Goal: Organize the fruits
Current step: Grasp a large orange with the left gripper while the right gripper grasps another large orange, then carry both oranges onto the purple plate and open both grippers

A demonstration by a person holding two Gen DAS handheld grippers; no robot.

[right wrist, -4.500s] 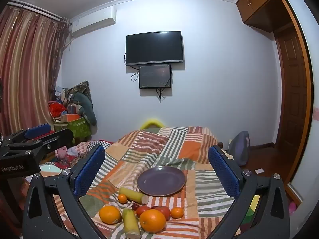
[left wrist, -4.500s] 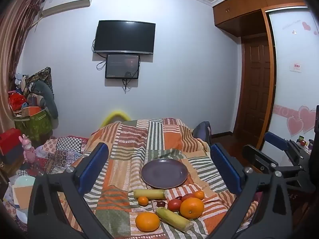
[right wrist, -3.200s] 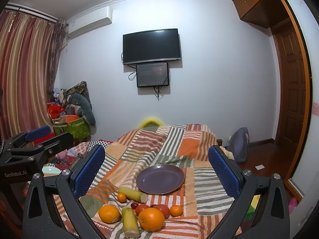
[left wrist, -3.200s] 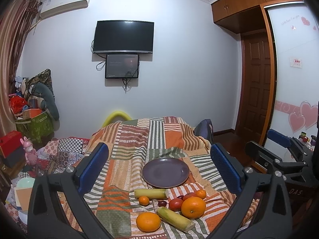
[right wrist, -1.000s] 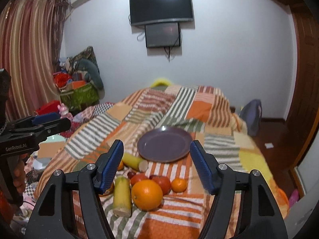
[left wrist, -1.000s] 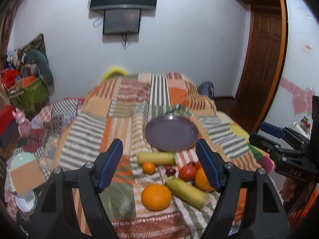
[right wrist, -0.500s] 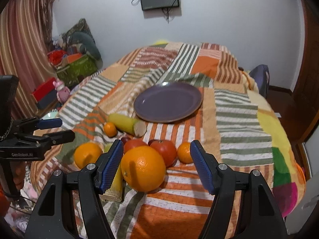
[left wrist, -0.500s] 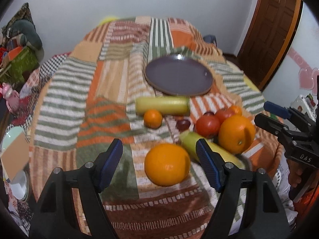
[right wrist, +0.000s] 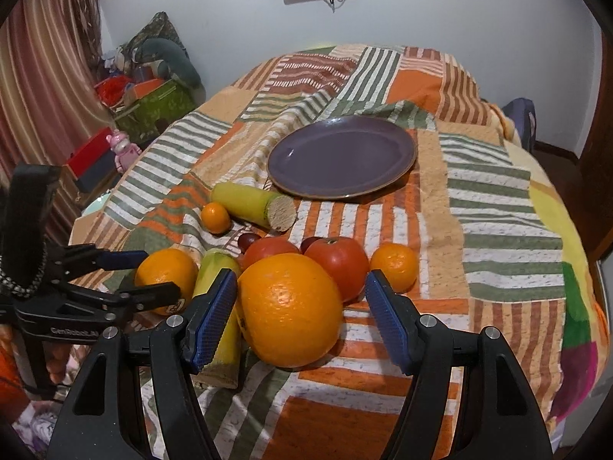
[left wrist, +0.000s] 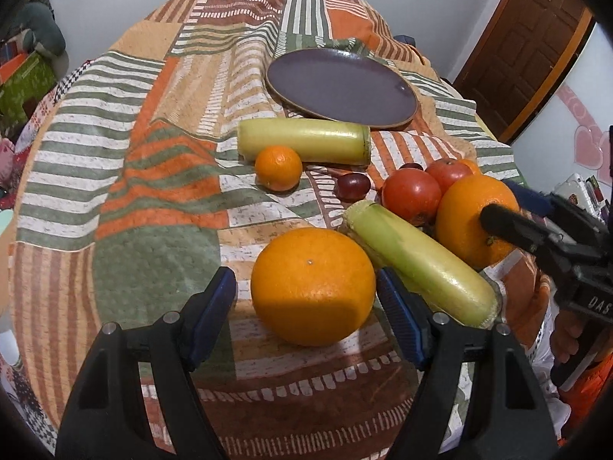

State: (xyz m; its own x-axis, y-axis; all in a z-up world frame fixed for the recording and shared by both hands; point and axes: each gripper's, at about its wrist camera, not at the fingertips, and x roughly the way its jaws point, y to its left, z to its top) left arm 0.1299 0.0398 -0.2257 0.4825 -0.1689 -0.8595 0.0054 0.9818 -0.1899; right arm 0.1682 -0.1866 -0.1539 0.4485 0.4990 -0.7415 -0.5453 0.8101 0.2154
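Observation:
Fruit lies on a striped quilt [left wrist: 161, 176] in front of a purple plate [left wrist: 341, 88] [right wrist: 341, 157]. My left gripper [left wrist: 306, 303] is open and straddles a large orange [left wrist: 312, 285], with a gap at the left pad. My right gripper [right wrist: 300, 308] is open around a second large orange [right wrist: 289, 308], clear of its right pad. Two yellow-green stalk pieces [left wrist: 302, 140] [left wrist: 417, 260], two red tomatoes [right wrist: 339, 262] [right wrist: 268, 249], two small tangerines [left wrist: 278, 167] [right wrist: 394, 266] and a dark grape [left wrist: 351, 185] lie between them and the plate.
The quilt drops off at its near edge and at the right side. Left of the bed stand a green box [right wrist: 153, 105], a pink toy [right wrist: 122, 145] and a striped curtain [right wrist: 34, 76]. A brown door [left wrist: 528, 38] is at the right.
Both grippers have come down and tilted toward the fruit. Each now has a large orange between its fingers. The jaw widths look the same over the last second.

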